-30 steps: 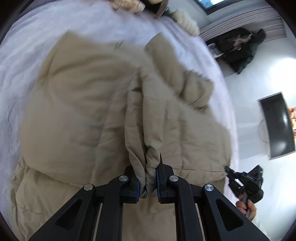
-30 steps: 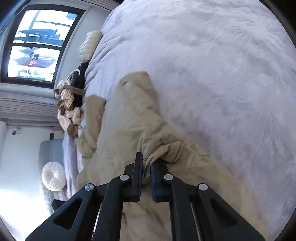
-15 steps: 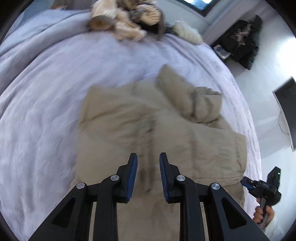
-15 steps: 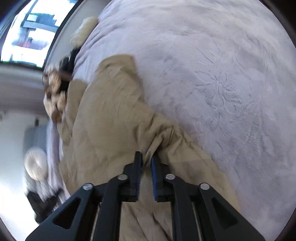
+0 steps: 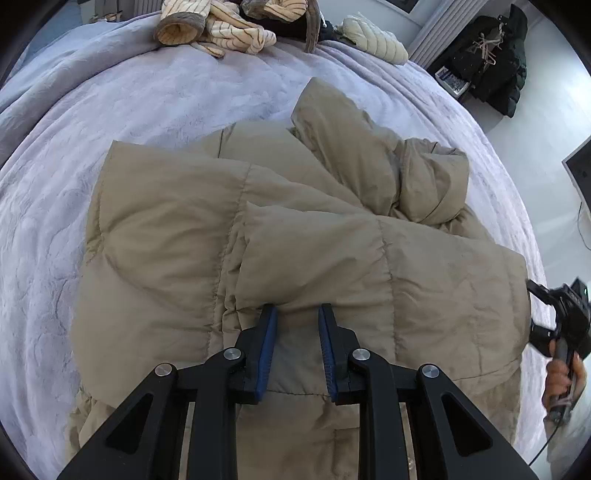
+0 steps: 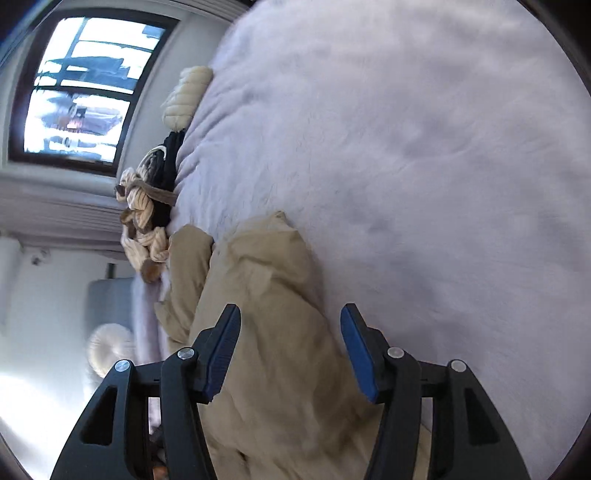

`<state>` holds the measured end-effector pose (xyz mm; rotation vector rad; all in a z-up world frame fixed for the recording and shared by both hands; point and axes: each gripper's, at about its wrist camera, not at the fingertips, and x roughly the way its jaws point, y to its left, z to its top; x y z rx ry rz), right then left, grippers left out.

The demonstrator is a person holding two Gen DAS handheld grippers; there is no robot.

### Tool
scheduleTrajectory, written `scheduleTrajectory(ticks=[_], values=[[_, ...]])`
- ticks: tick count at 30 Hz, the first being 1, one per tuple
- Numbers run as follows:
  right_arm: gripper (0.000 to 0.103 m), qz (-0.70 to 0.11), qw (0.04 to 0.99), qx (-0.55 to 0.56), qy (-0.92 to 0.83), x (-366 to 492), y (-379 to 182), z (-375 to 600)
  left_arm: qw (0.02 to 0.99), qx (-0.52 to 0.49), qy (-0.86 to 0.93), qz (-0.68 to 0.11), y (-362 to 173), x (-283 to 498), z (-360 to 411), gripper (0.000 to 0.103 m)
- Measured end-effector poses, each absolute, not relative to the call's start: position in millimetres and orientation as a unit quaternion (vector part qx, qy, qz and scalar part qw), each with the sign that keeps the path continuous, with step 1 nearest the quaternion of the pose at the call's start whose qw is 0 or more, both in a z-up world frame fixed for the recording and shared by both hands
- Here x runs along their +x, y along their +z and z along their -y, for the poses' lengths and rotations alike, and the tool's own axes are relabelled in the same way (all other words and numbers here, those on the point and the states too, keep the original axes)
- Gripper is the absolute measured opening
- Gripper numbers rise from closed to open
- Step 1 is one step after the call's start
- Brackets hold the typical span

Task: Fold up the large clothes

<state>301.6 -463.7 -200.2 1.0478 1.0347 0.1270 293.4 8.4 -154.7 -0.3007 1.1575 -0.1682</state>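
A beige puffer jacket [image 5: 332,240] lies folded on the lavender bed cover [image 5: 147,110], with one sleeve bunched toward its far right. My left gripper [image 5: 297,308] hovers over the jacket's near part. Its blue pads stand a little apart and nothing is pinched between them. At the far right edge of the left wrist view, a hand [image 5: 561,373] holds my right gripper [image 5: 537,290] beside the jacket's side hem. In the right wrist view, my right gripper [image 6: 291,309] has its jaws opening wide above the jacket [image 6: 273,332], and the pads do not press the fabric.
Striped cream clothes [image 5: 221,29] and a quilted cream cushion [image 5: 373,40] lie at the bed's far end. A black coat [image 5: 484,62] hangs beyond the bed's right corner. A window [image 6: 74,92] and a round white cushion [image 6: 107,350] sit off the bed.
Both grippers let go of the jacket folds they pinched and pulled back. The left jaws parted slightly and the right jaws spread wide. The jacket now lies flatter.
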Motion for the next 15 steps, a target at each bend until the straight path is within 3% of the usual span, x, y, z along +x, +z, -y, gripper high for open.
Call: scheduleTrajectory(ticks=[1,2,6,15], values=[[0.029,-0.470,0.747,0.464,0.069,307.7,-197.8,455.4,0.824,-0.138,-0.077,-0.545,-157.2,293.9,-7.8,0.025],[0.018,-0.473,0.759,0.442,0.069,308.8,-194.7,451.8,0.824,-0.135,-0.076,-0.545,-159.5,296.0,-5.4,0.025],[0.017,-0.509,0.799,0.320,0.007,325.5,-196.7,441.8,0.823,-0.142,-0.085,-0.543,-168.7,298.6,-2.1,0.025],[0.020,-0.512,0.814,0.272,-0.020,320.1,-212.1,441.5,0.826,-0.135,-0.094,-0.540,-179.6,300.2,3.0,0.025]])
